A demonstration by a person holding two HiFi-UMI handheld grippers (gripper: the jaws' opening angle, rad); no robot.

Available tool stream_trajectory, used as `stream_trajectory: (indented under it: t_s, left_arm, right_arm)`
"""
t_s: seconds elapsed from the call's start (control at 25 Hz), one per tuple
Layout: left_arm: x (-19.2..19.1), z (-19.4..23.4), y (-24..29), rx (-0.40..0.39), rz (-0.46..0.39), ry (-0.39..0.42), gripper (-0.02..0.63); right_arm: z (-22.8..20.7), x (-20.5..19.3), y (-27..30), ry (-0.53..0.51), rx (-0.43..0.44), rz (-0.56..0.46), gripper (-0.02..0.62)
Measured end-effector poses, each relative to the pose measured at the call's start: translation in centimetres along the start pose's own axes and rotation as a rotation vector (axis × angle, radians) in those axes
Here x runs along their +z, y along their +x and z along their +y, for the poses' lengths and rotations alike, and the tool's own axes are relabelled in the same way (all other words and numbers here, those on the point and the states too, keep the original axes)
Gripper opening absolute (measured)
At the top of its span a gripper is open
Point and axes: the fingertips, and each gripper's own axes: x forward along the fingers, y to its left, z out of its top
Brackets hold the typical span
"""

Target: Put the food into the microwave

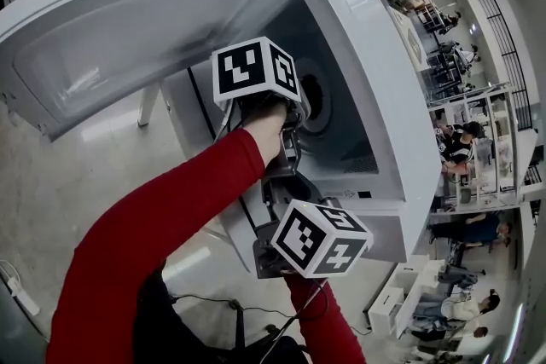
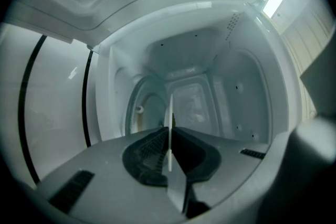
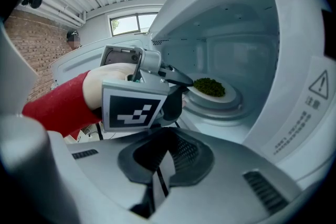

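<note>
Left fingers pinch the rim of a white plate. In the left gripper view the rim runs edge-on btwn the pads as a thin pale line. Right fingers are pressed together w/ only a hairline slit btwn them and nothing in it.

Head view, far left: the microwave's door is swung wide open to the left. Below it a red sleeve reaches up and to the right from the near-left corner. The hand at its end carries the left gripper, whose marker cube sits at the cavity mouth. That gripper points into the cavity, just below level.

Right gripper view: the plate is inside the microwave, held out over the turntable at approx mid-cavity. A mound of green food sits on it. Can't tell if the plate's base touches the turntable or hangs just above it.

Nearer and to the right, the right gripper hangs outside the microwave's front, angled down toward the opening. Its marker cube shows just beside the lower front edge, apart from the plate.

Far right, bg: several ppl at desks, well apart from the microwave.
</note>
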Motion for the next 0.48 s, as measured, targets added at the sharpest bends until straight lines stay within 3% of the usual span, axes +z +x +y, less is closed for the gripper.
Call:
stream_trajectory:
  t_s: [0.48]
  left_arm:
    - [0.68,0.14,0.43,0.091,0.031,0.132,0.023]
  right_arm:
    - [0.18,0.86,-0.12,-0.014,-0.004,-0.002,0.014]
